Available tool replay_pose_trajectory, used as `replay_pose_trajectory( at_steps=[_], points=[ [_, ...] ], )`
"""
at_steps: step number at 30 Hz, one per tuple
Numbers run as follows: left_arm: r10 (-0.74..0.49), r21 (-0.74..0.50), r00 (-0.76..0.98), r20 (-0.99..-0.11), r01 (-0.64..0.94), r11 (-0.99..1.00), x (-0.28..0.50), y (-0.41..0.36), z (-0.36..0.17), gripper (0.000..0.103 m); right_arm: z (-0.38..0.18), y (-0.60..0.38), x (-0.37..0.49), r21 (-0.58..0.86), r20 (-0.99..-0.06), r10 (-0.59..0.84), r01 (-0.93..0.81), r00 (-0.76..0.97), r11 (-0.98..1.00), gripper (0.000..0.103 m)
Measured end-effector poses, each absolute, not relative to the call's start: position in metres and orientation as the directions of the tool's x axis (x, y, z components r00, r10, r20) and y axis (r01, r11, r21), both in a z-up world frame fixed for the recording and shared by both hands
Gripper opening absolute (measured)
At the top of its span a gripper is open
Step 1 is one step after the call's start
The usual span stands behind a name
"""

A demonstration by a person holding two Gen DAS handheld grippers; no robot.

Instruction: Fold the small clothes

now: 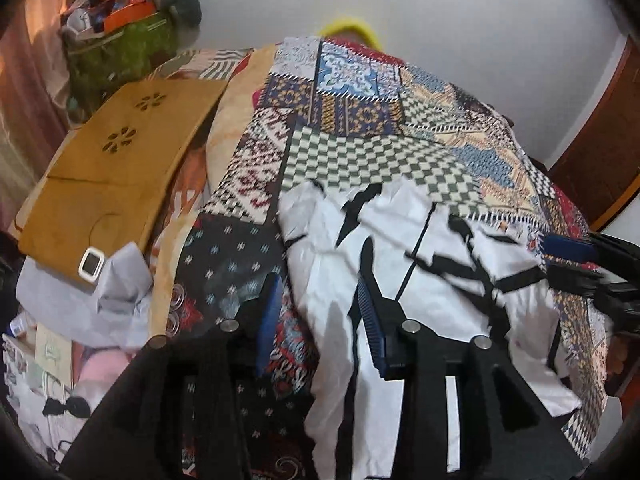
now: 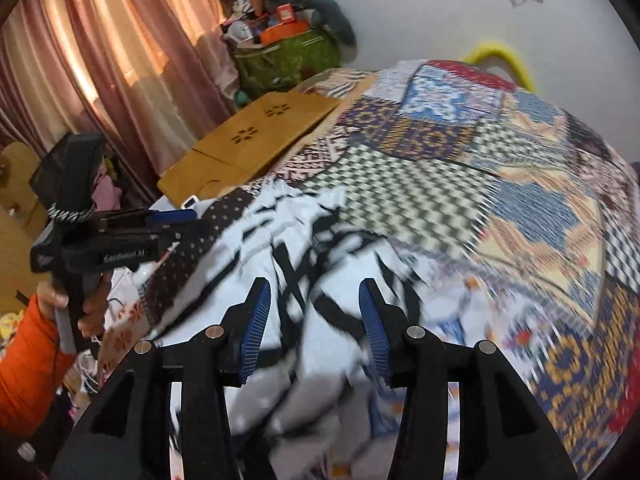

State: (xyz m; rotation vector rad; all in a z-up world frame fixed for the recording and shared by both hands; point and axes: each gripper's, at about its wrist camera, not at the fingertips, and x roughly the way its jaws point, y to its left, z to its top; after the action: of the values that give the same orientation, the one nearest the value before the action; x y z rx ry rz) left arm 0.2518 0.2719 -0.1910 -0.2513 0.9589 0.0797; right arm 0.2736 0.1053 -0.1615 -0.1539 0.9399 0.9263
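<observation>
I held both tools, left tool (image 1: 318,312) and right tool (image 2: 316,320), wide, empty; the white garment (image 1: 420,280) lay crumpled, unfolded on the bed (image 1: 360,152).

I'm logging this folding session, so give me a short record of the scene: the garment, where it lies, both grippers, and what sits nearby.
garment: white garment with black stripes, crumpled, unfolded
surface: patchwork bedspread
left gripper: open, at the garment's left edge, holding nothing
right gripper: open, over the garment, holding nothing
nearby: wooden lap tray to the left
image note: right wrist view is motion-blurred
</observation>
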Motion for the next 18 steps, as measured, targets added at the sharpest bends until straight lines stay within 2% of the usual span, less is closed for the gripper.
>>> replay_pose_trajectory(
  at_steps=[4, 8, 12, 18],
  points=[
    [-0.062, -0.177, 0.561, -0.825, -0.154, 0.972, 0.270, 0.264, -0.200, 0.043, -0.182, 0.145, 0.292, 0.259, -0.790, 0.581, -0.753, 0.194, 0.604, 0.042],
    [-0.073, -0.151, 0.517, -0.853, -0.109, 0.982, 0.285, 0.247, -0.223, 0.043, -0.213, 0.166, 0.316, 0.344, -0.816, 0.571, -0.714, 0.094, 0.610, 0.041],
    [-0.063, -0.120, 0.491, -0.869, -0.086, 0.989, 0.293, 0.240, -0.243, 0.043, -0.229, 0.171, 0.324, 0.358, -0.813, 0.578, -0.725, 0.068, 0.588, 0.013],
    [-0.057, -0.111, 0.453, -0.890, -0.095, 0.989, 0.289, 0.240, -0.267, 0.047, -0.227, 0.161, 0.312, 0.253, -0.823, 0.546, -0.763, 0.153, 0.594, 0.008]
  ],
)
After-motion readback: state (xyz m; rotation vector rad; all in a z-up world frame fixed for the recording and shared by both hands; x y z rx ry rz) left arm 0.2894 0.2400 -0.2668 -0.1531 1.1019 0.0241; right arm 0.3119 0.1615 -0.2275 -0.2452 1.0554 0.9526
